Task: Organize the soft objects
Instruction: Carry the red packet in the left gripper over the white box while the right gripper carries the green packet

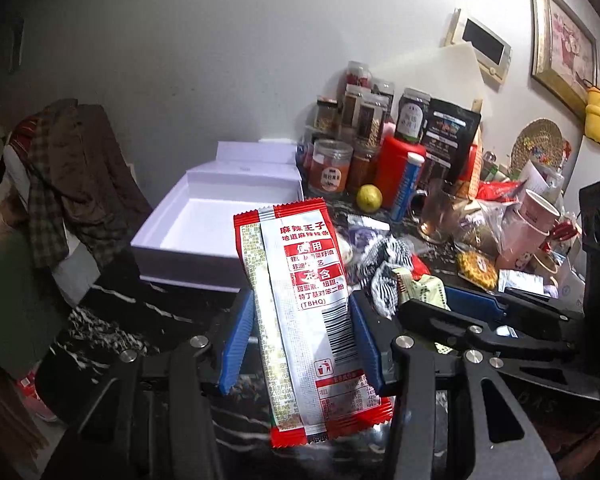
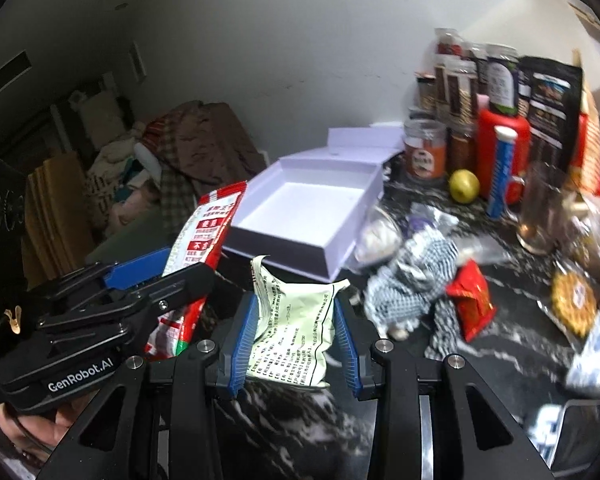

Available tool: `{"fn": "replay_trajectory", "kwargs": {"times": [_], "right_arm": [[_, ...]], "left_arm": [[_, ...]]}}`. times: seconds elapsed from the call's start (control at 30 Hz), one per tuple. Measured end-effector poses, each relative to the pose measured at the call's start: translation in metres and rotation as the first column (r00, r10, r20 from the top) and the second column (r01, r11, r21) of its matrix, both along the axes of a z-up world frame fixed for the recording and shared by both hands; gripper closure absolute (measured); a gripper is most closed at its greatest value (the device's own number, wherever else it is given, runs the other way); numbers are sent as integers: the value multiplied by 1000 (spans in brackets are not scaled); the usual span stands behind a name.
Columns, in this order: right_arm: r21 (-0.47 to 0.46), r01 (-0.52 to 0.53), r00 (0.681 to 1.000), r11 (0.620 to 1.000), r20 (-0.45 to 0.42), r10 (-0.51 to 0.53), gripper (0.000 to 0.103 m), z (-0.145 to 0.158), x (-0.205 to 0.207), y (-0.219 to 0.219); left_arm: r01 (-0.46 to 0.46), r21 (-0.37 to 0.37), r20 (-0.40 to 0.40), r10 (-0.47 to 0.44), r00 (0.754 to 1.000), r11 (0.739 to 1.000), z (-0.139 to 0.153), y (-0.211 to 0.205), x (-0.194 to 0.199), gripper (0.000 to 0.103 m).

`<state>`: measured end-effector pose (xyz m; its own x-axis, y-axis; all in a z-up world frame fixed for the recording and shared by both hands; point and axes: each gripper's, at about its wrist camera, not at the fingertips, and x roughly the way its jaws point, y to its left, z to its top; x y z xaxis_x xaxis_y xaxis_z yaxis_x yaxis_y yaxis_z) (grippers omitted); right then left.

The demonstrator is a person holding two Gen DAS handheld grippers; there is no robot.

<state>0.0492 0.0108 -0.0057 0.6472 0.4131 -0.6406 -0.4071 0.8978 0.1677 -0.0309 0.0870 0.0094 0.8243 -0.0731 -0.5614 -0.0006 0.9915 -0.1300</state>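
Your left hand-held gripper clamps the red snack packet; your right hand-held gripper pinches the green packet, both lifted off the counter, likely bound for the white box at 12 o'clock.

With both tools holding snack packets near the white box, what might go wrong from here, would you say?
The red packet stands tall in the left tool and might swing or slip. The right tool pinches the crumpled green packet by its edges; it may buckle free. The tools sit close together and might collide over the white box.
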Motion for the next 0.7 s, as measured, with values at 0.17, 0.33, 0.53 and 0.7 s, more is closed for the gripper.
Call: {"fn": "replay_trajectory", "kwargs": {"times": [0.17,0.33,0.53,0.7], "right_arm": [[0,-27,999,1000,25,27,66,9,17,9],[0,-36,998,999,50,36,66,19,36,16],[-1,-49,995,999,83,49,66,28,58,23],[-8,-67,992,998,104,67,66,34,79,31]], "left_arm": [[-1,10,25,1,1000,1000,10,8,13,55],[-4,17,53,3,999,1000,20,16,27,55],[-9,20,78,7,997,1000,28,26,47,55],[-23,31,107,20,994,999,38,35,61,55]]}}
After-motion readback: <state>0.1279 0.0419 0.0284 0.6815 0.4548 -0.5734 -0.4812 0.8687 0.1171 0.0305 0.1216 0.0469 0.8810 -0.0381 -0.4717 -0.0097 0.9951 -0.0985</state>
